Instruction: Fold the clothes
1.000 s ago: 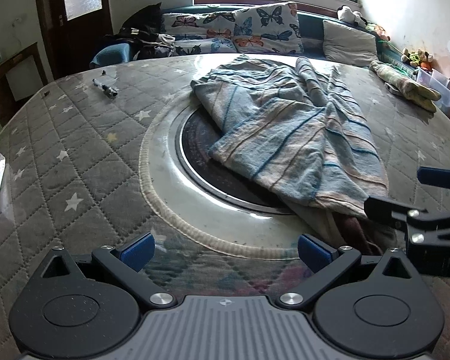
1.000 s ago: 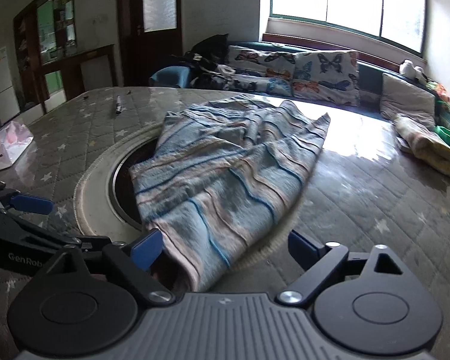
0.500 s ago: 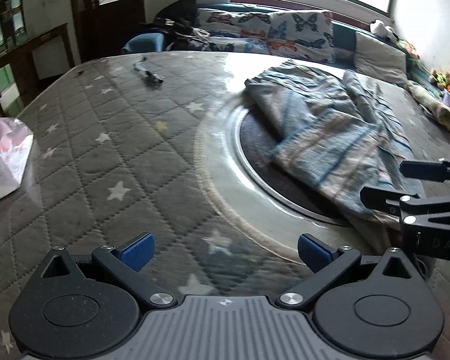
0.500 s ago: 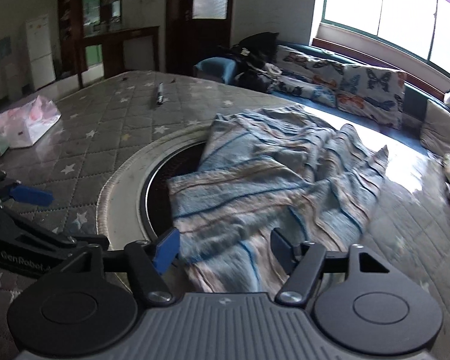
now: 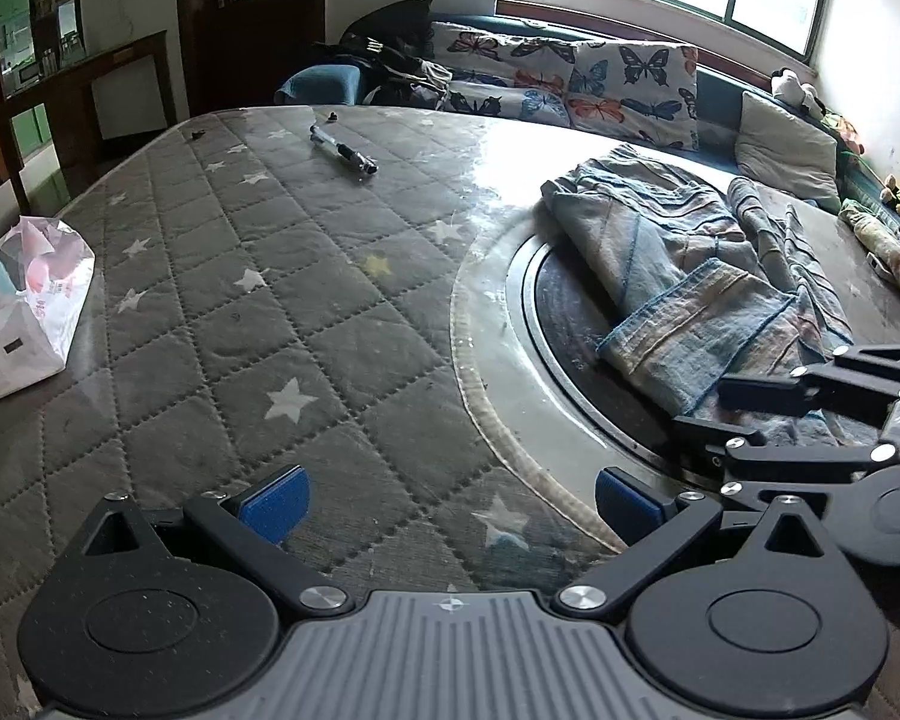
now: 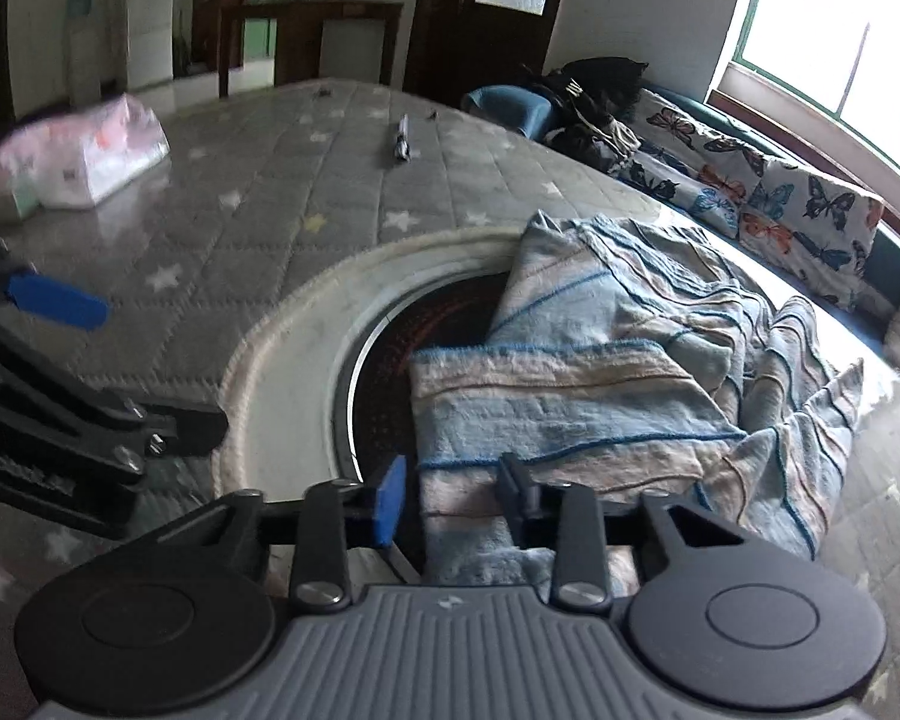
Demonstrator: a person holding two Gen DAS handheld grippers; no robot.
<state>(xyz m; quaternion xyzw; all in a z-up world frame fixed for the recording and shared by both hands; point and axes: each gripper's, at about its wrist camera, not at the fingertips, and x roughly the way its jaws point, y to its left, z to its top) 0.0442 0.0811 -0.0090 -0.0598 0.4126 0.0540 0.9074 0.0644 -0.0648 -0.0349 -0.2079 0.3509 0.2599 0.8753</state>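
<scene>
The right gripper has been squeezed nearly closed since a moment ago; the near edge of the striped cloth sits between its fingers — it looks pinched; the cloth lies crumpled over the round dark plate, at 2 o'clock in the left view; the left gripper is held wide open, nothing in it, turned toward the bare table — so a fold can likely be started.

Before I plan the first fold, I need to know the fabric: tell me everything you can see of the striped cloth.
The striped cloth looks like soft, towel-like fabric, pale blue with beige bands and thin dark blue lines. It lies crumpled and partly doubled over, half across the dark round inset in the quilted star-pattern tabletop. Its near edge sits between the narrowed fingers of the right gripper, which appear closed on it. The left gripper is open, off the cloth.
</scene>
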